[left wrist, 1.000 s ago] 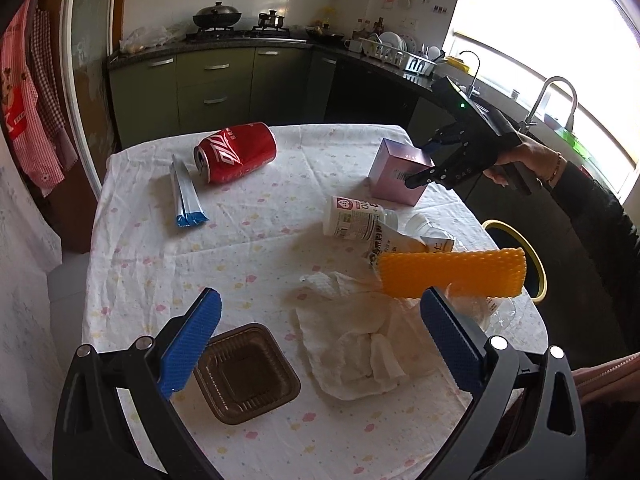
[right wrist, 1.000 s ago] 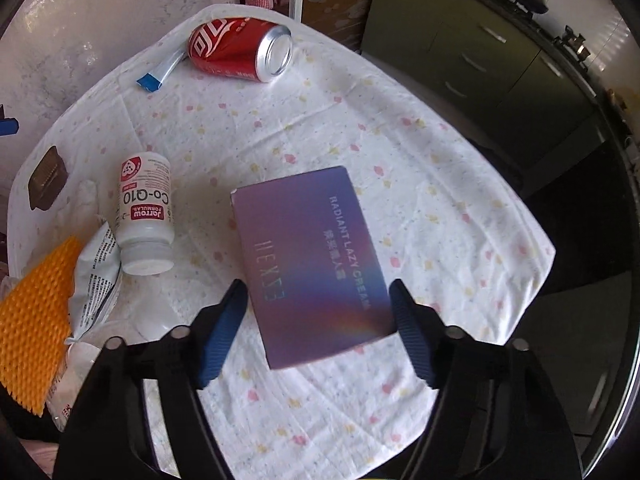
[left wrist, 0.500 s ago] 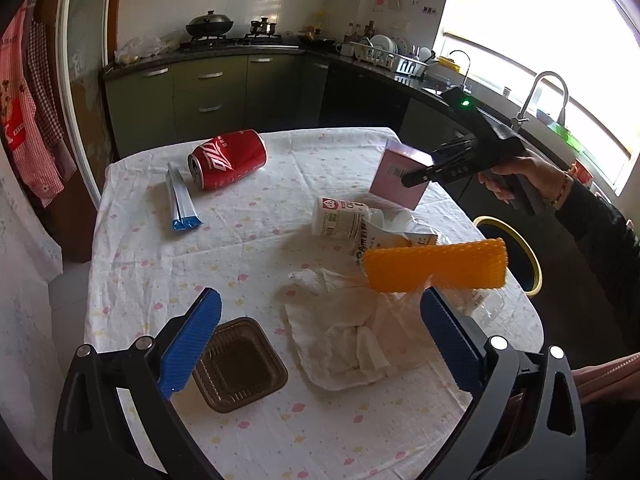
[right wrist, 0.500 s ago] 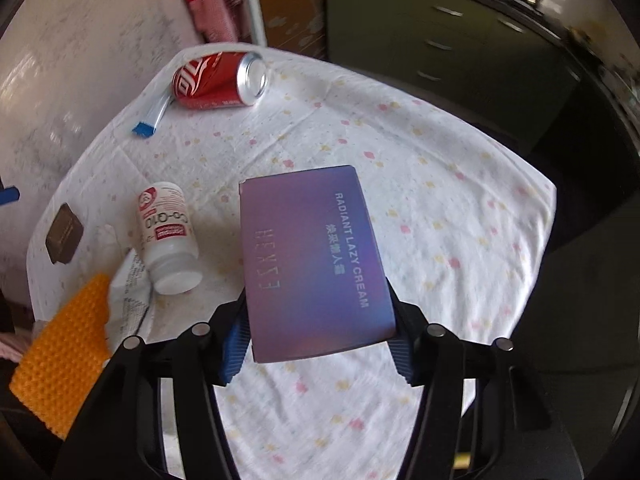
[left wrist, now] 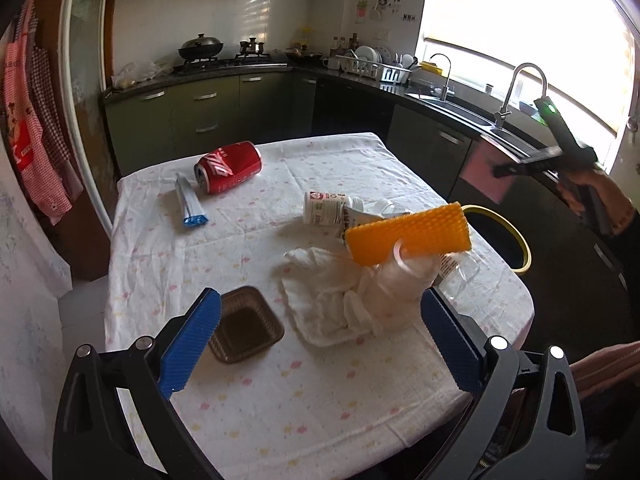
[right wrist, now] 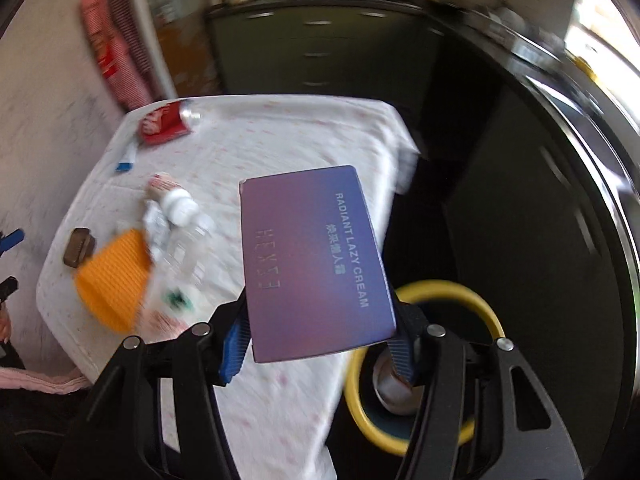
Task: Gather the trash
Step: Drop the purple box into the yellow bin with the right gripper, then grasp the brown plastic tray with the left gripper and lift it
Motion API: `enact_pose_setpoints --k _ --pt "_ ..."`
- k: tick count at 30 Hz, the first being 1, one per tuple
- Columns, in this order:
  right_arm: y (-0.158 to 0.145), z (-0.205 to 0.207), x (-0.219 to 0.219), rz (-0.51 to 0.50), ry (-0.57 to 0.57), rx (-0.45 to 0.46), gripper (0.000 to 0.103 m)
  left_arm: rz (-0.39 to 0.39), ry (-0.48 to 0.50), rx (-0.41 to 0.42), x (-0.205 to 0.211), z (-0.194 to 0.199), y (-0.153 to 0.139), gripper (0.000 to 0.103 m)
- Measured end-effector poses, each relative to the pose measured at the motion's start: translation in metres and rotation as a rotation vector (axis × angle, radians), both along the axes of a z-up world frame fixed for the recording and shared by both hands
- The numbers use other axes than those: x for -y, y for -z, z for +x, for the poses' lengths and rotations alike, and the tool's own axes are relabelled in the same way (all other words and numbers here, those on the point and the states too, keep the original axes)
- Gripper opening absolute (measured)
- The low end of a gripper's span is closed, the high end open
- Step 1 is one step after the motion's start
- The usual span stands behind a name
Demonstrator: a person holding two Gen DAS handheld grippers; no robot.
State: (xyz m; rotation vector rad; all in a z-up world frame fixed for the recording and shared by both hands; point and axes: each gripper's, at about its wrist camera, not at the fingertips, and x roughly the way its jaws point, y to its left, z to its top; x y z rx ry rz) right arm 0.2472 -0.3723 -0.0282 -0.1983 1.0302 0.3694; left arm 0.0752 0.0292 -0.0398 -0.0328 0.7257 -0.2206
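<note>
My right gripper (right wrist: 318,322) is shut on a purple "Radiant Lazy Cream" box (right wrist: 312,264) and holds it in the air past the table's right edge. Below it stands a yellow-rimmed bin (right wrist: 440,286). In the left wrist view the same box (left wrist: 484,172) and right gripper (left wrist: 516,166) hang above the bin (left wrist: 516,240). My left gripper (left wrist: 320,298) is open with nothing between its fingers, above the near part of the table. It hovers over a brown plastic tray (left wrist: 244,324) and crumpled tissue (left wrist: 336,300).
On the flowered tablecloth (left wrist: 280,396) lie a red cola can (left wrist: 230,166), a blue-and-white sachet (left wrist: 190,204), a white pill bottle (left wrist: 324,208), an orange foam net (left wrist: 408,234) and clear plastic. A metal can (right wrist: 394,390) sits in the bin. Kitchen counters stand behind.
The right gripper closed on the purple box, lifted it off the table and swung it right, over the bin. The left gripper drew back slightly from the table.
</note>
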Motion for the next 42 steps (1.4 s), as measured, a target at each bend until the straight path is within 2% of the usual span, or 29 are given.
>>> enact_pose_setpoints --k 3,6,13,21,24,30,35,39,42 --pt "0.025 -0.006 0.046 0.01 0.143 -0.042 0.056 -0.009 -0.027 -0.004 -0.004 -0.008 0.003 0.098" --pt "0.049 -0.01 0.076 0.005 0.232 -0.065 0.056 -0.003 -0.039 -0.027 -0.002 -0.009 0.007 0.098" --pt "0.095 -0.007 0.106 0.009 0.317 -0.109 0.056 0.042 -0.042 -0.029 0.011 -0.014 0.005 0.098" --pt "0.126 0.011 0.124 0.057 0.367 -0.155 0.057 0.081 -0.043 -0.047 0.019 -0.009 0.006 0.098" --pt "0.123 0.012 0.125 0.036 0.399 -0.124 0.059 0.077 -0.051 -0.066 0.019 -0.005 0.011 0.098" --pt "0.093 -0.02 0.11 0.091 0.362 -0.03 0.059 0.081 -0.085 -0.126 0.015 0.002 0.024 0.098" --pt "0.074 -0.054 0.083 0.118 0.317 0.055 0.059 0.118 -0.18 -0.193 -0.002 0.012 0.041 0.098" --pt "0.07 -0.069 0.064 0.133 0.282 0.078 0.059 0.095 -0.249 -0.24 -0.021 0.026 0.054 0.098" --pt "0.069 -0.078 0.057 0.131 0.264 0.083 0.059 0.077 -0.284 -0.267 -0.032 0.042 0.067 0.093"
